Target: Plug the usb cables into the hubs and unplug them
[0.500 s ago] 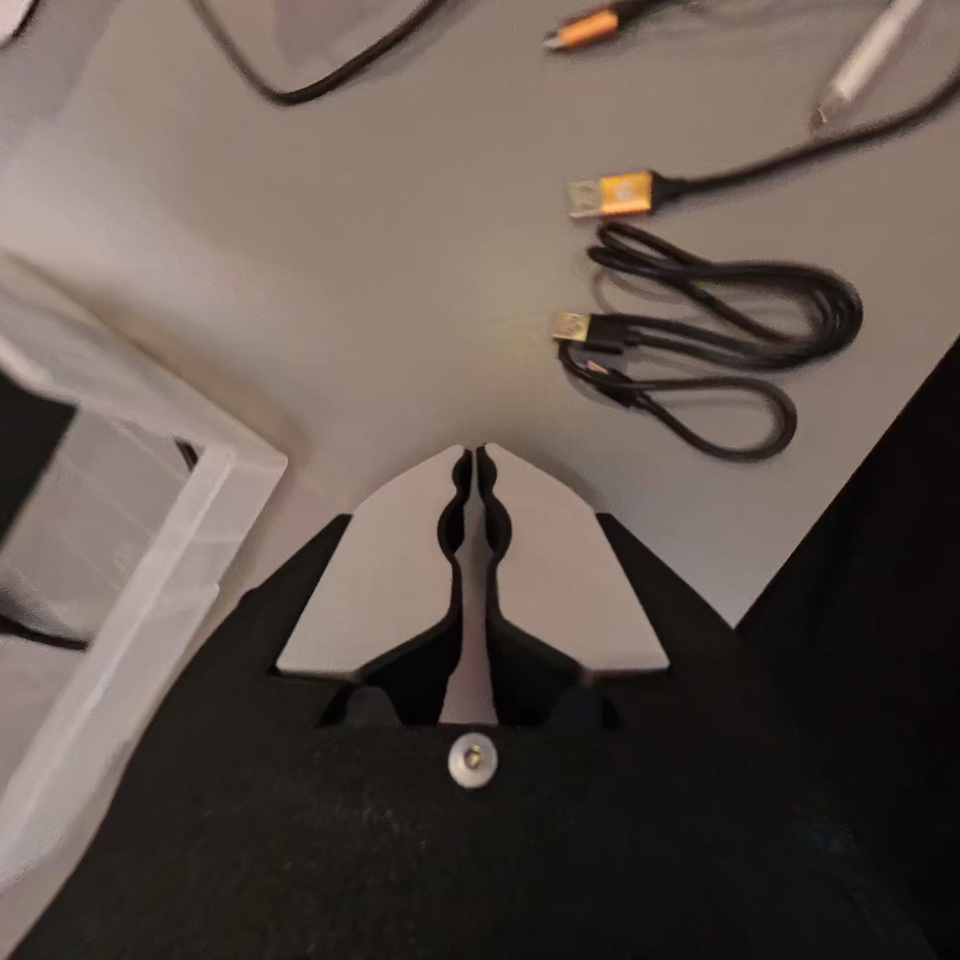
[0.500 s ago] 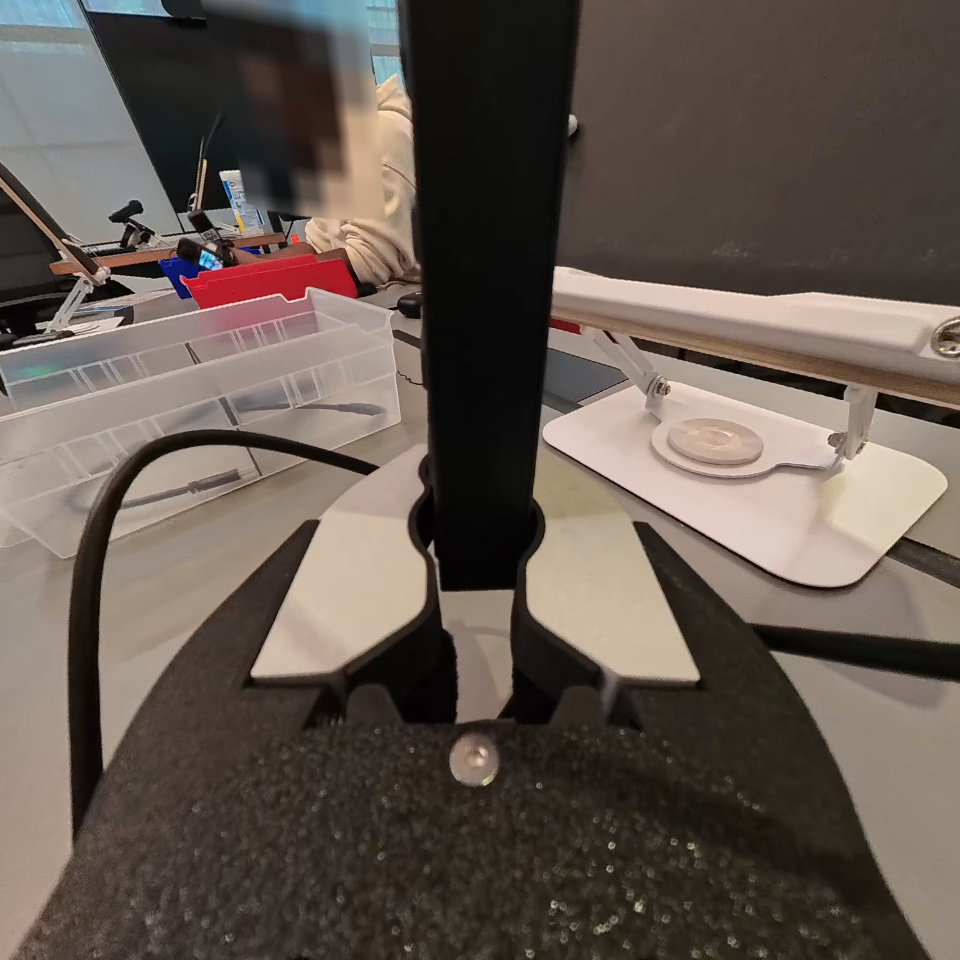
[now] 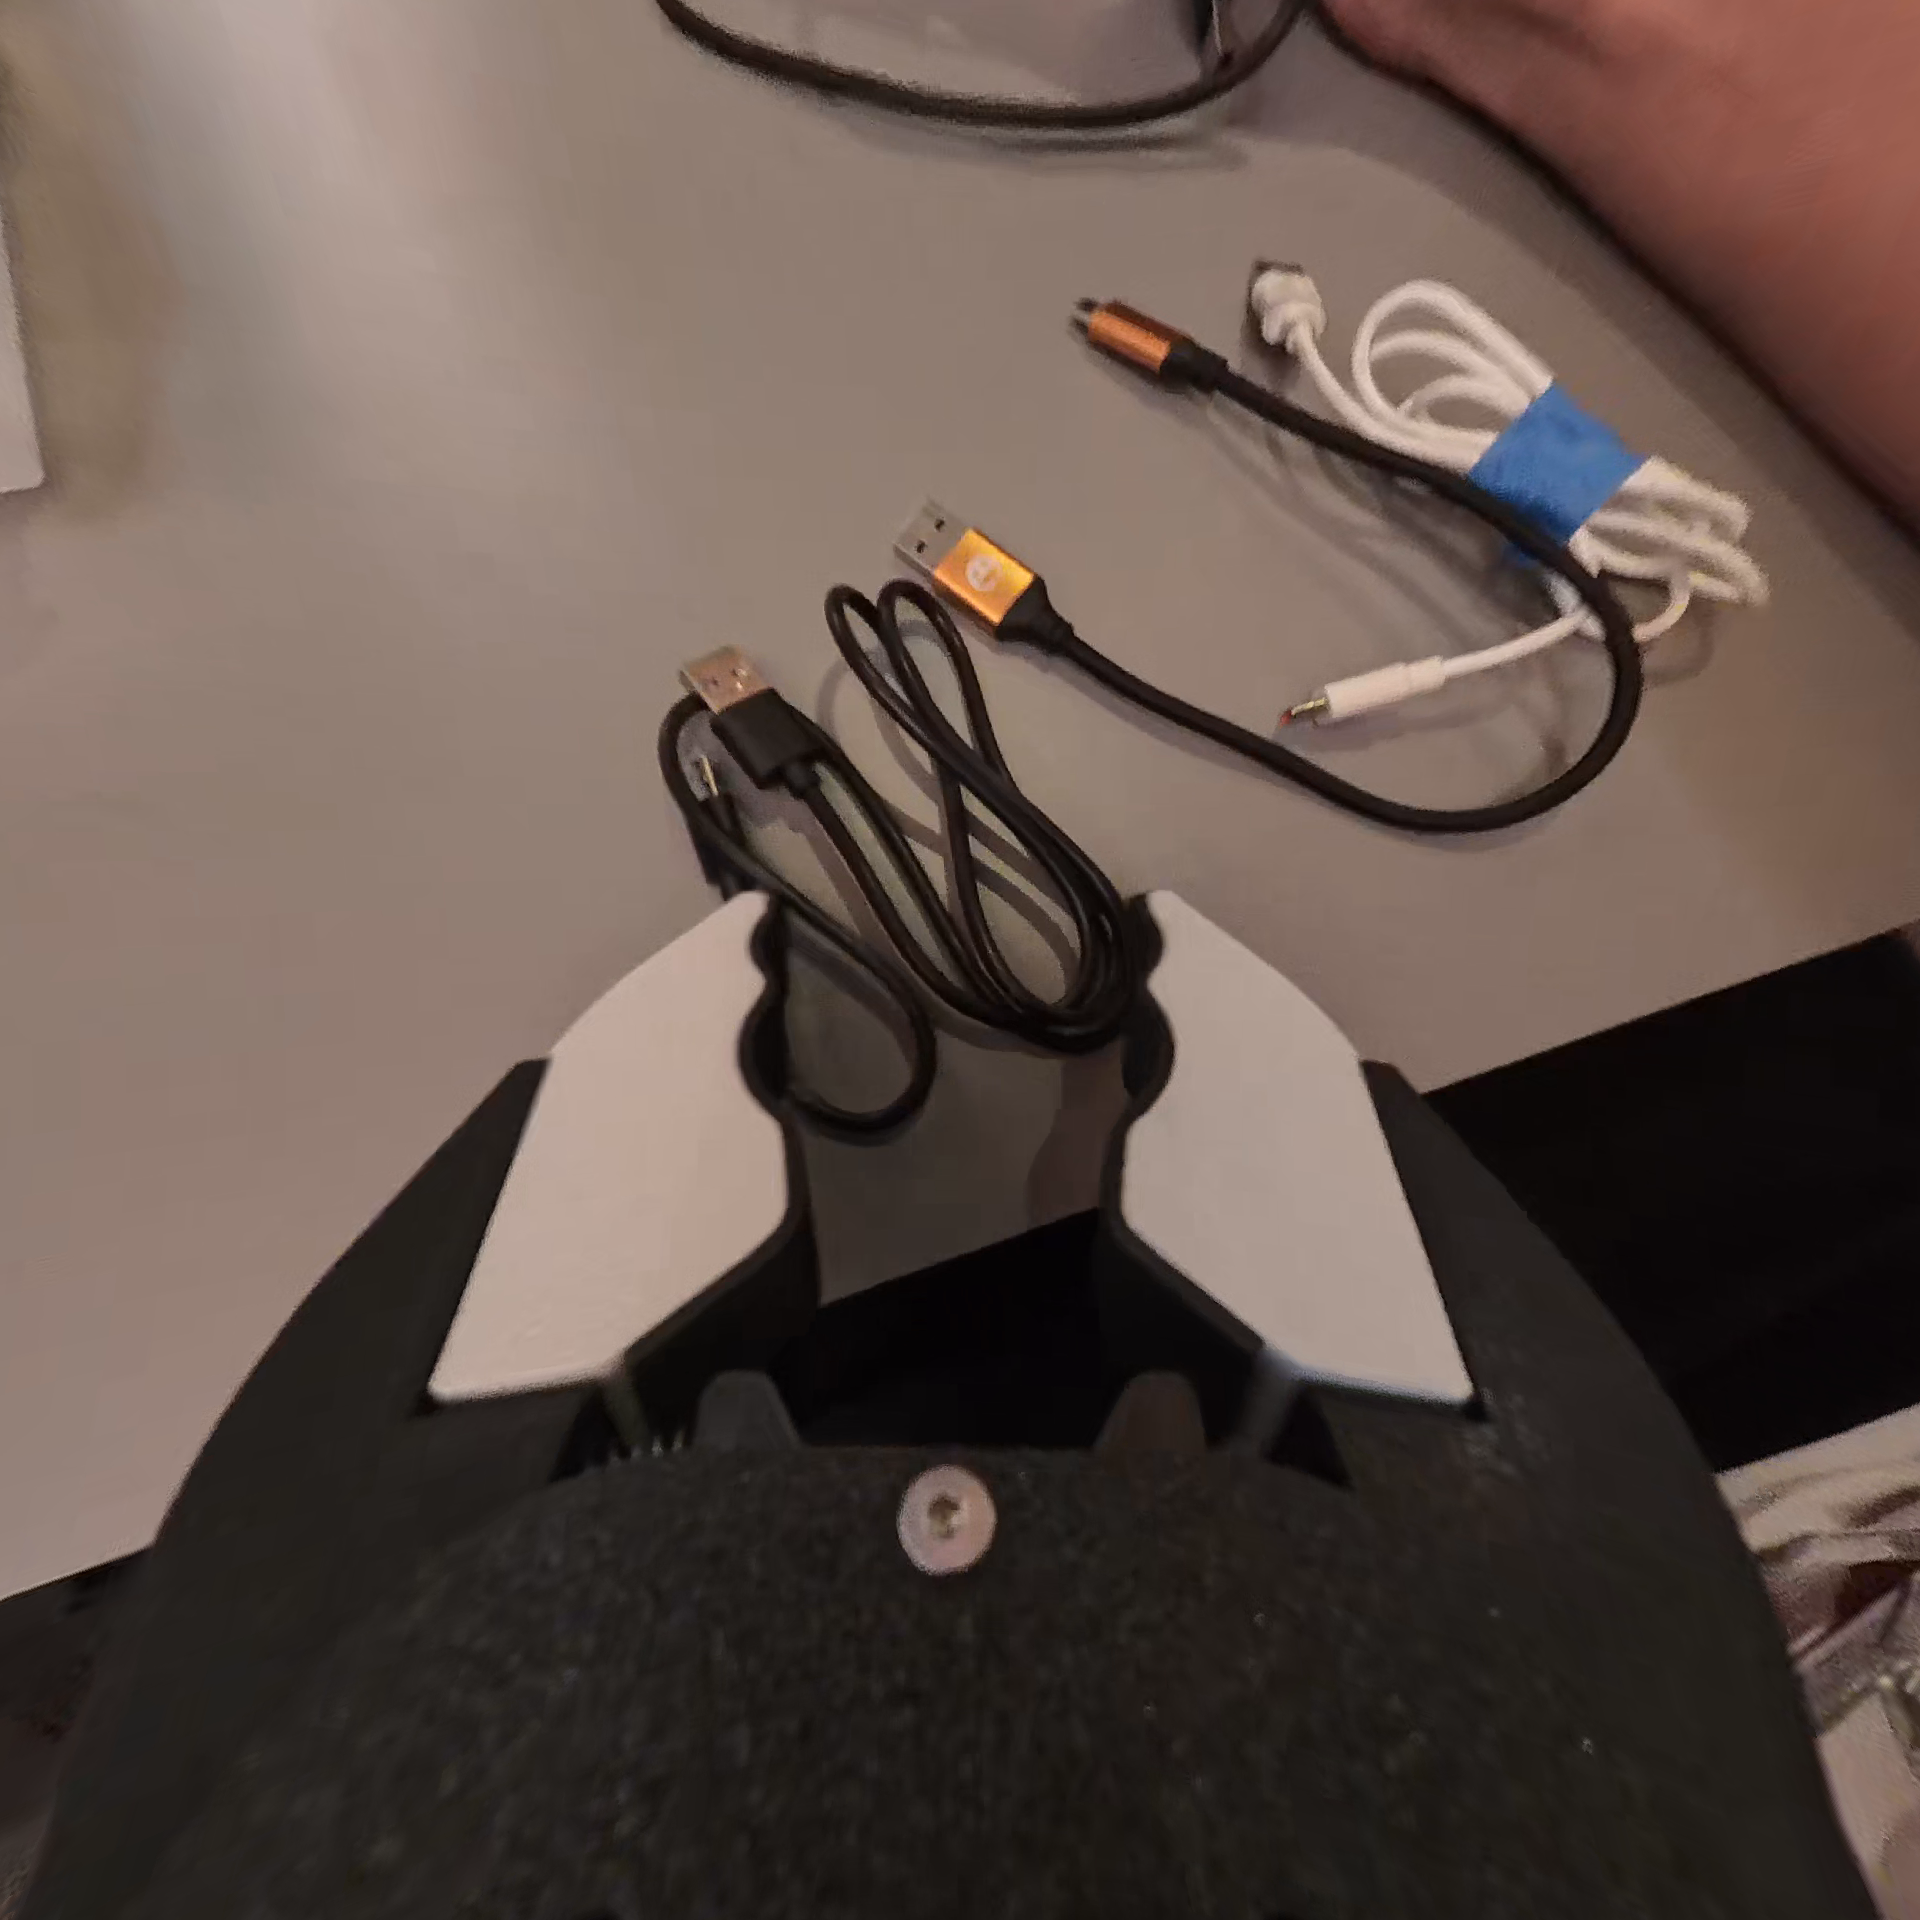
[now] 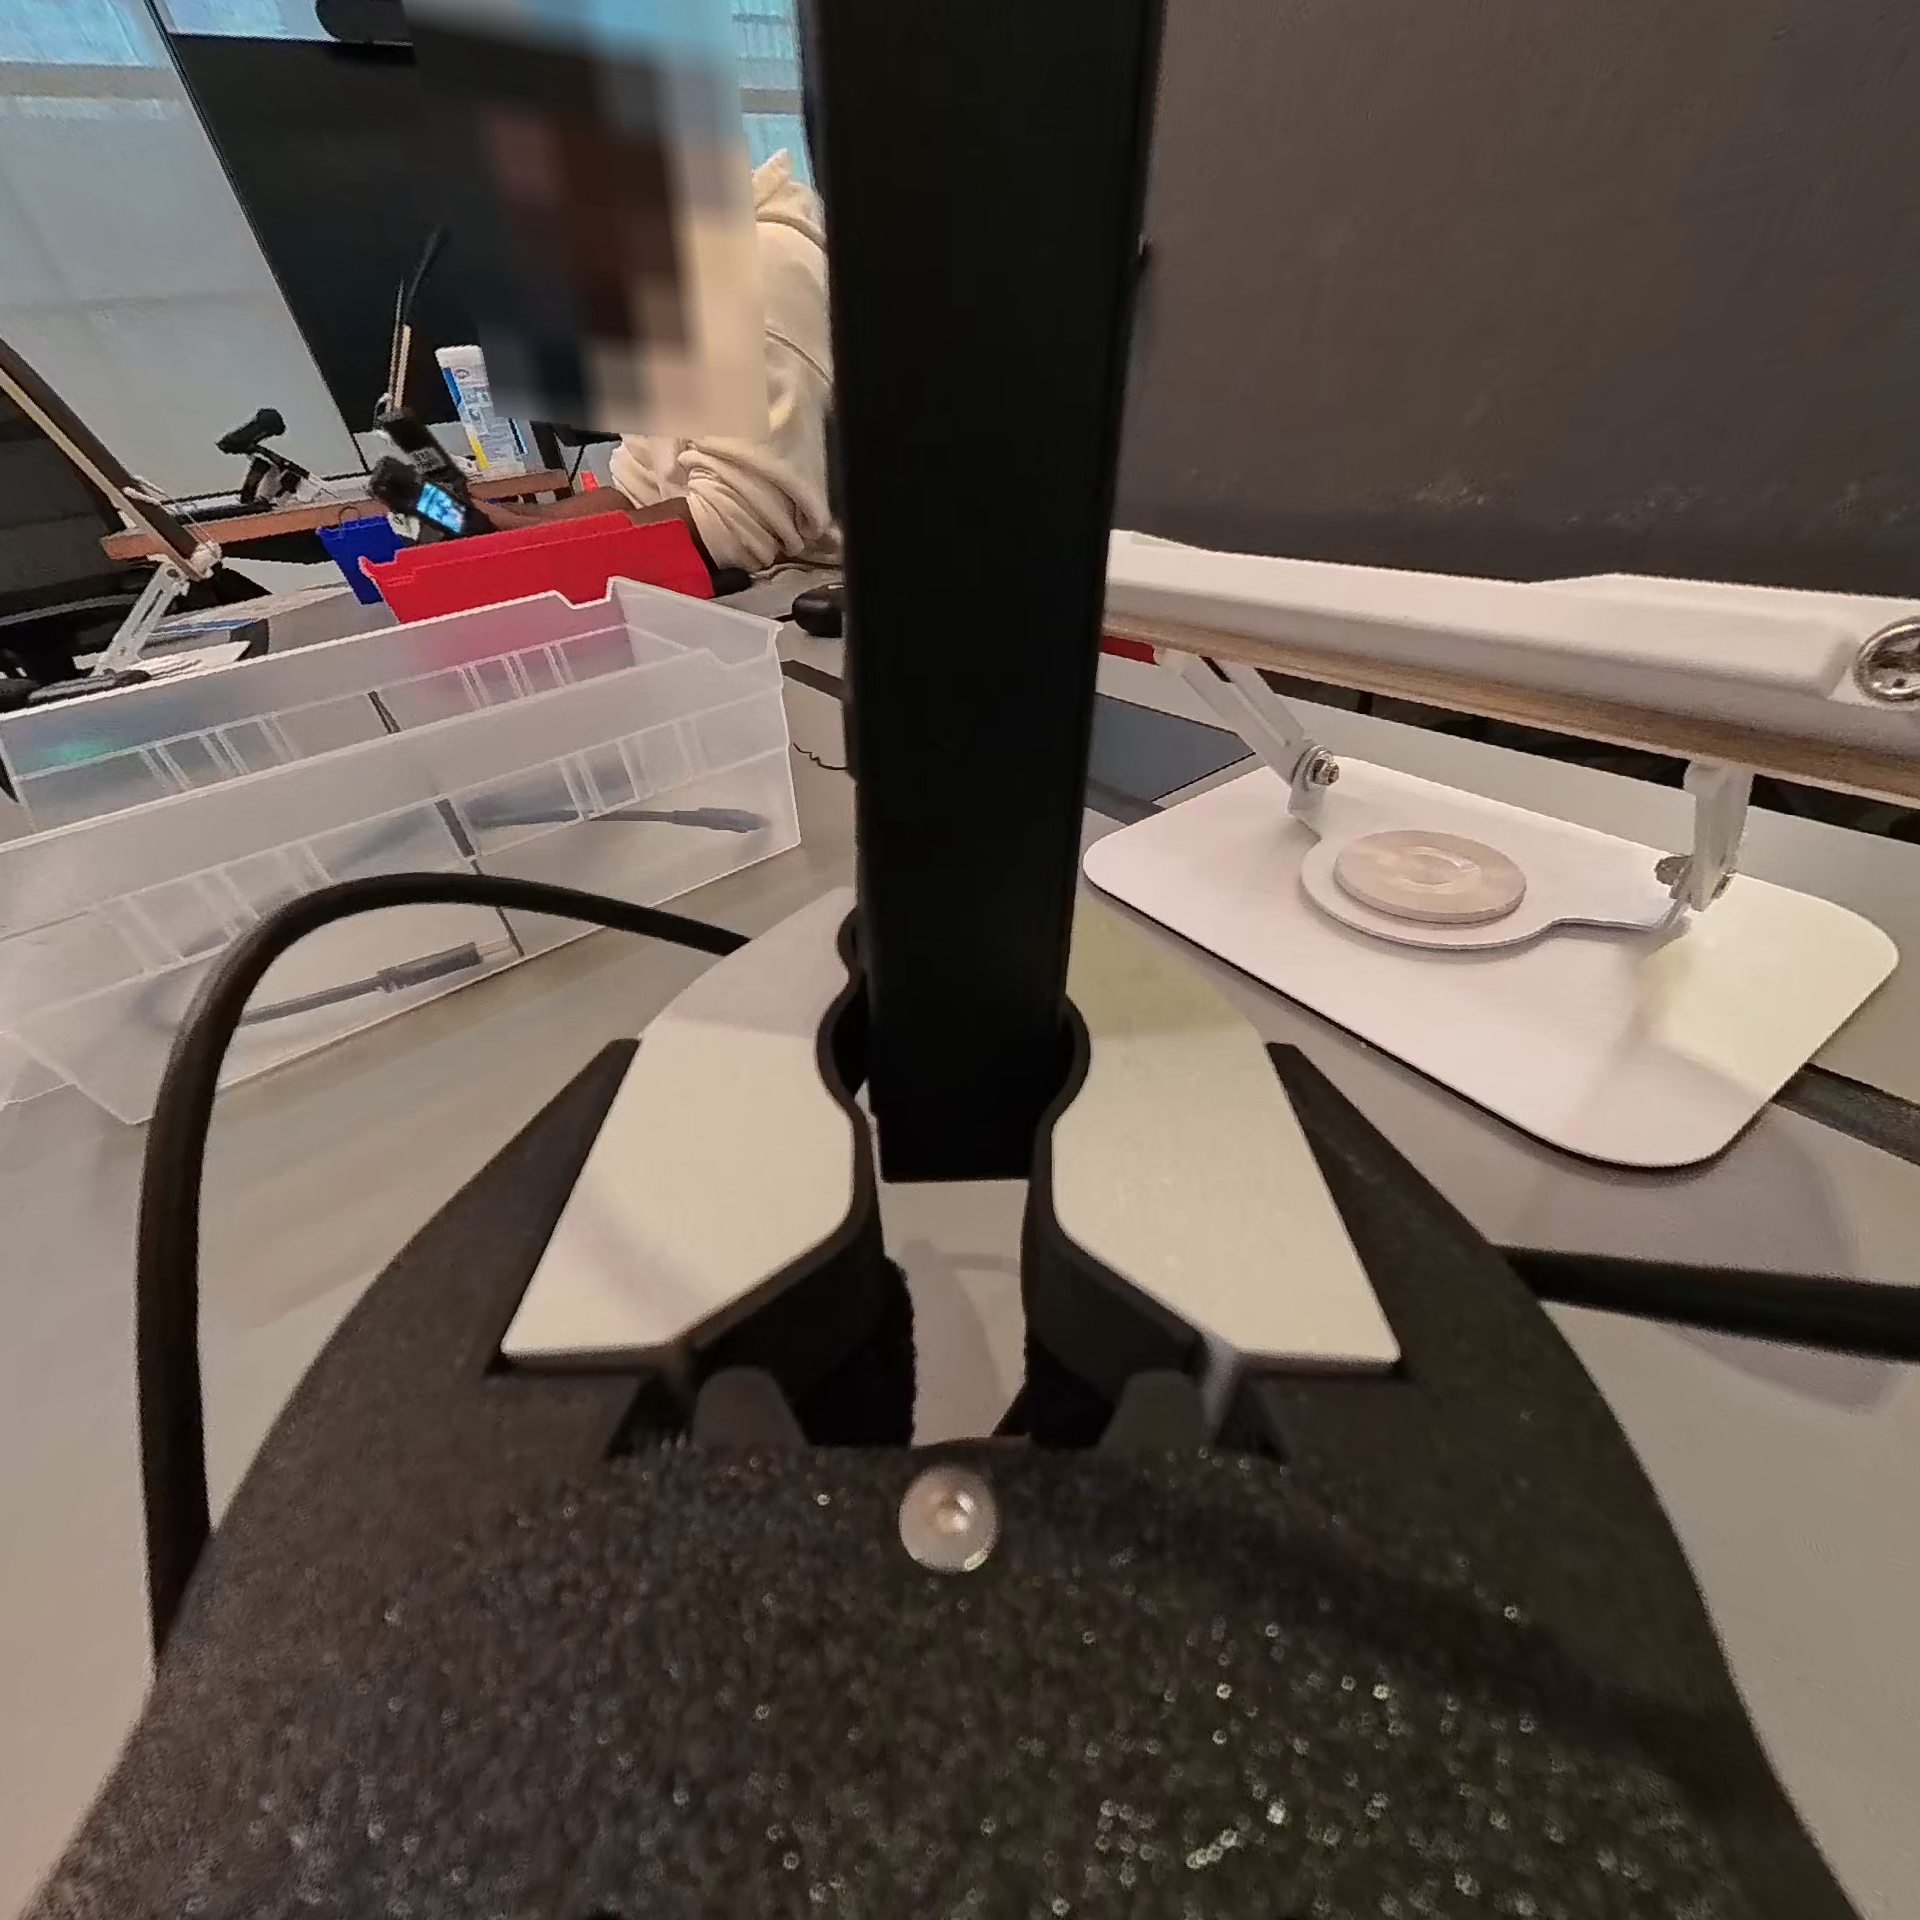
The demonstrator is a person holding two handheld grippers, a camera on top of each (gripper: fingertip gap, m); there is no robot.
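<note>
In the left wrist view my left gripper [image 3: 951, 914] is open and empty, its jaws on either side of the near loops of a thin black USB cable [image 3: 966, 831] lying coiled on the grey table [image 3: 416, 623]. That cable's silver USB plug [image 3: 727, 681] points up-left. Beyond it lies a black cable with an orange USB plug [image 3: 977, 577] and a smaller orange plug [image 3: 1132, 332]. In the right wrist view my right gripper [image 4: 961, 997] is shut on a long black hub [image 4: 977, 520], which it holds upright.
A white cable bundle bound with blue tape [image 3: 1548, 468] lies at the right, beside a person's arm [image 3: 1714, 156]. The table edge runs close at lower right. A clear plastic bin [image 4: 395, 748], a white stand base [image 4: 1507, 997] and a thick black cable [image 4: 187, 1091] surround the hub.
My left gripper has opened from shut and moved over to the coiled black cable, which now lies between its jaws. The right gripper and hub have not moved.
</note>
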